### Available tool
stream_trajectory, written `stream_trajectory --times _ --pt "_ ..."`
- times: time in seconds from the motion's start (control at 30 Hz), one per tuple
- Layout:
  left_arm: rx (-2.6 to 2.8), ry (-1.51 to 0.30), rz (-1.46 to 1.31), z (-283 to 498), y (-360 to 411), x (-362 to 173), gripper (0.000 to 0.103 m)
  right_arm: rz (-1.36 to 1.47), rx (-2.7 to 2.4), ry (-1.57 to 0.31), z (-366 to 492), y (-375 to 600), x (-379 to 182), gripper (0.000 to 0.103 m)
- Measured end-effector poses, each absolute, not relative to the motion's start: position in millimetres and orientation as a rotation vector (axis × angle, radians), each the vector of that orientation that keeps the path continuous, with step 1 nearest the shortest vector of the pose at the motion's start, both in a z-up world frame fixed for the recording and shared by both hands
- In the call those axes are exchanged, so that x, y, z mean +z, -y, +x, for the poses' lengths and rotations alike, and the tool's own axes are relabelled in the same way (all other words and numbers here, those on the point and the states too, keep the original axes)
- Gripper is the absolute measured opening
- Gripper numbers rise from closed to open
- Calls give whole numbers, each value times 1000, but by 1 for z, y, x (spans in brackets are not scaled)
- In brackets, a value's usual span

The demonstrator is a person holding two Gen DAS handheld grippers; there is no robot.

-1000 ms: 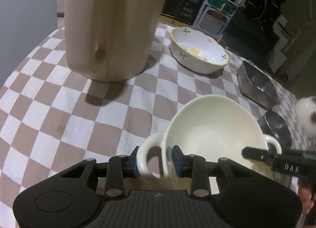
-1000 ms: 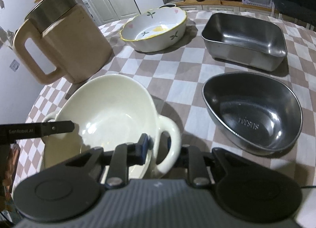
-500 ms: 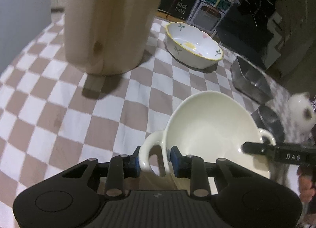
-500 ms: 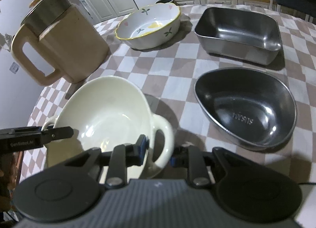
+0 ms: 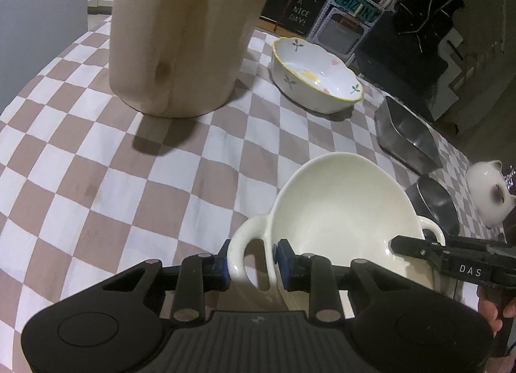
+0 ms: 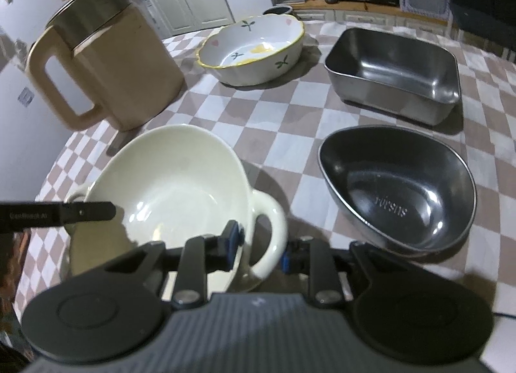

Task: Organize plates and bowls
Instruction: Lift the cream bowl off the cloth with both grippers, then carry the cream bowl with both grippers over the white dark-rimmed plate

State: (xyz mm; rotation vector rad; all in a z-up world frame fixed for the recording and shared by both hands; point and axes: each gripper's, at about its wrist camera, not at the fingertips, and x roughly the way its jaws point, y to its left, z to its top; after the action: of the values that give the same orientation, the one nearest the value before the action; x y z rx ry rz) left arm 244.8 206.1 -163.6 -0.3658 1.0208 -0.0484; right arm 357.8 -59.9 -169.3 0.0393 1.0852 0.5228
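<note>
Left gripper pinching one loop handle of the cream two-handled bowl, right gripper pinching the opposite handle, beige jug near the table's far edge

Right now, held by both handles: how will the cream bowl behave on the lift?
Cream bowl looks glazed ceramic: probably rigid, heavyish, chippable. Glossy handles may slip in the left gripper and right gripper. Gripped on both sides, it should stay level; uneven lifting could tilt it.
</note>
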Motion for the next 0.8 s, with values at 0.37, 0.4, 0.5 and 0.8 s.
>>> stream_trajectory --times 0.37,0.4,0.5,0.8 --pt "-74 -976 -357 225 -187 -135 28 45 527 -1058 339 81 -149 31" --pt "-77 -969 -354 224 -184 -131 28 50 525 -1050 336 84 -144 30" --pt "-88 -951 -349 217 -174 -118 28 60 519 -1030 327 94 -132 30" --pt "-137 -876 -362 196 -142 -82 26 113 488 -956 288 135 -96 28"
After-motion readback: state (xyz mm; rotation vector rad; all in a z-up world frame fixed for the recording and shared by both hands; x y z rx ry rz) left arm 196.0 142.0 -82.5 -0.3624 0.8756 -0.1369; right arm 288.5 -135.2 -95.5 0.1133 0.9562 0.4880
